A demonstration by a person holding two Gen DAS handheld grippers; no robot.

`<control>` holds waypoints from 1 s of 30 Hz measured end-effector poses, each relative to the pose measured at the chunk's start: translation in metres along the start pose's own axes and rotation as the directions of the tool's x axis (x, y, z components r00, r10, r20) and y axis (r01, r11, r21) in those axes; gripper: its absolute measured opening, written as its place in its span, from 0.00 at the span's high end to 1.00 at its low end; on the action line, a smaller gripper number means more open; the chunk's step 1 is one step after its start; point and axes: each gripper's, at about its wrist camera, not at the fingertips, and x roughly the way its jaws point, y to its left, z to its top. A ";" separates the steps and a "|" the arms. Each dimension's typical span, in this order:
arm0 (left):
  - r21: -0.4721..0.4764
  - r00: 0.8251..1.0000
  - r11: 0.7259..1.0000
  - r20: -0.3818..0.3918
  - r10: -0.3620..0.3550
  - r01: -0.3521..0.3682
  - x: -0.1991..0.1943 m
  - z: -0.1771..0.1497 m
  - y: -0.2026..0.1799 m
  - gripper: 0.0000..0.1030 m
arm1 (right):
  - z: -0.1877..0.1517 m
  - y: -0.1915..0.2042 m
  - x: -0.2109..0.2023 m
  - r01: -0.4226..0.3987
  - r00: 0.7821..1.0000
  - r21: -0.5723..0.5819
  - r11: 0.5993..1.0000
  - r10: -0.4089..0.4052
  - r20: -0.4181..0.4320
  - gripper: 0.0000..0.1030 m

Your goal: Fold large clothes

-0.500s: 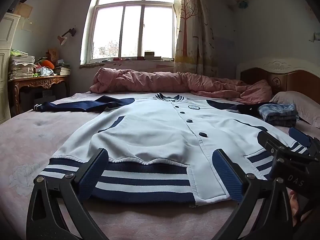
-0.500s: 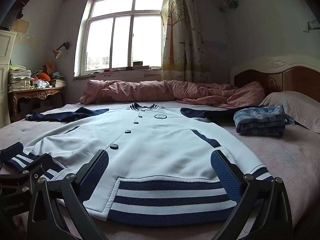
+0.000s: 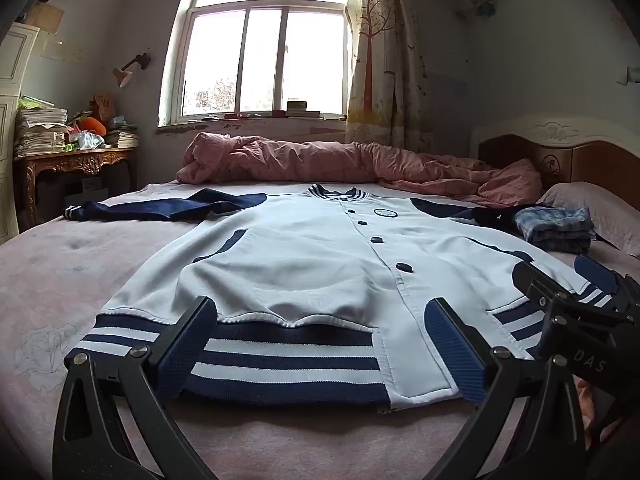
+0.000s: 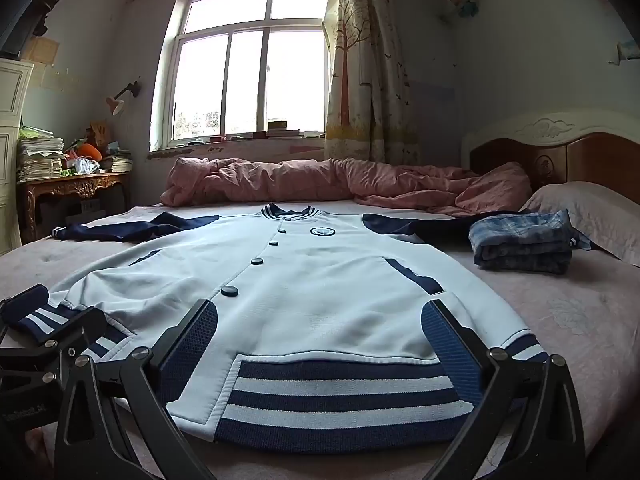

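My left claw (image 3: 320, 344) is wide open, nothing between the pads, sitting low over the jacket's (image 3: 312, 264) striped hem on its left half. Right claw (image 4: 320, 344) same: spread wide, empty, over the hem's right half. The jacket lies flat on the bed (image 3: 72, 264), front up, buttoned, collar toward the window (image 3: 264, 44).

Left-wrist cam only: my right claw's black frame w/ lettering at the right edge, a bit of hand under it, covering the jacket's right hem corner. Right-wrist cam only: my left claw's frame at lower left, covering the left hem corner. The right cam also gives a fuller look at the folded blue plaid clothes (image 4: 524, 242) & the pillow (image 4: 592, 212) just behind them; in the left cam both are squeezed to the edge.

Around: one navy sleeve (image 3: 168, 210) stretched out left; the other runs right toward the plaid pile. Pink quilt (image 3: 340, 162) bunched along the far side of the bed, curtain (image 3: 380, 60) right of the window, headboard (image 4: 560, 148) at right, carved desk (image 3: 76, 164) w/ stacked papers at left. My own claw fingers block parts of the hem in both cams.
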 end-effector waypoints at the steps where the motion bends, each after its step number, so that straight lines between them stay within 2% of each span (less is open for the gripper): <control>1: 0.002 1.000 1.000 0.001 0.001 -0.001 -0.001 0.001 0.000 0.00 | 0.000 0.000 0.000 0.000 1.000 0.000 1.000 0.000 0.000 0.00; 7: 0.025 1.000 0.999 -0.004 0.026 -0.026 -0.001 0.000 -0.004 0.00 | 0.000 0.000 -0.001 -0.001 1.000 0.001 1.000 0.001 -0.001 0.00; 30: 0.015 1.000 1.000 0.004 0.023 -0.023 -0.003 0.000 -0.003 0.00 | 0.000 0.002 -0.002 -0.002 1.000 0.004 1.000 0.002 -0.005 0.00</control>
